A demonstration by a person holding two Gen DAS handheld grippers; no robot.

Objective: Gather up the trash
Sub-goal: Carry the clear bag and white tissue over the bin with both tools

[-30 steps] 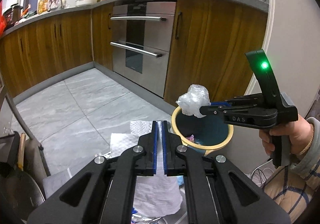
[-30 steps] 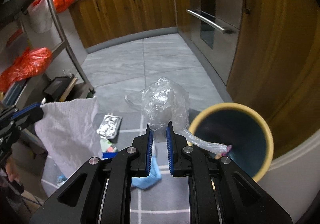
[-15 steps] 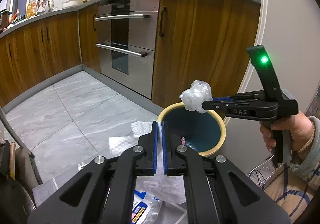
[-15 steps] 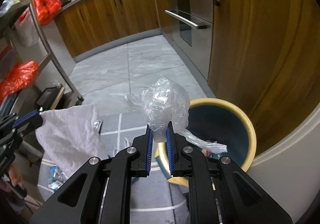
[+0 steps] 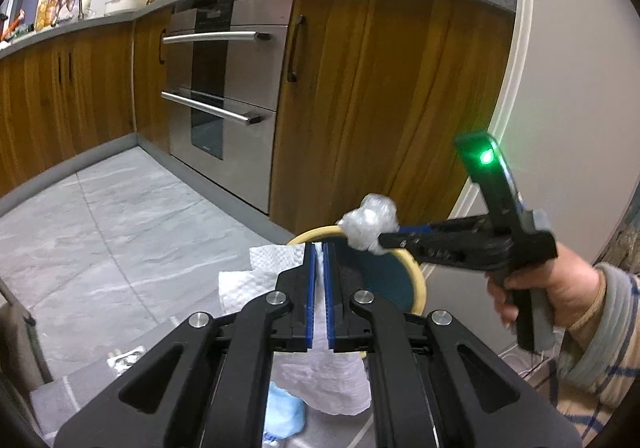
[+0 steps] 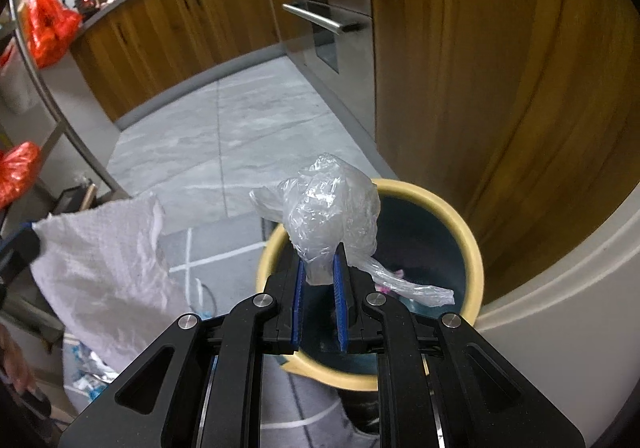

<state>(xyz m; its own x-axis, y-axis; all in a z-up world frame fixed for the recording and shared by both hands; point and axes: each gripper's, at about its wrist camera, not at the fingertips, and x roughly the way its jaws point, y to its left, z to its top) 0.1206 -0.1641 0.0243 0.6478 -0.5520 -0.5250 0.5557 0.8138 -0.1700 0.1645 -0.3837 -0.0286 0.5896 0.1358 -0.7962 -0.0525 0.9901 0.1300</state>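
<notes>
Both my hands are closer to the bin (image 6: 472, 248) than a second ago. In my right view its yellow rim has slid from the lower right corner to sit under my right gripper (image 6: 319, 280), so the crumpled plastic bag (image 6: 332, 216) I pinch now hangs over the opening instead of over the floor. In my left view the bin has drawn in behind my left gripper (image 5: 319, 260), with the paper towel (image 5: 256, 276) partly covering its rim. The oven (image 5: 224, 88) and cabinet (image 5: 380, 100) loom larger, and the foil tray (image 5: 126, 358) has dropped to the lower edge.
</notes>
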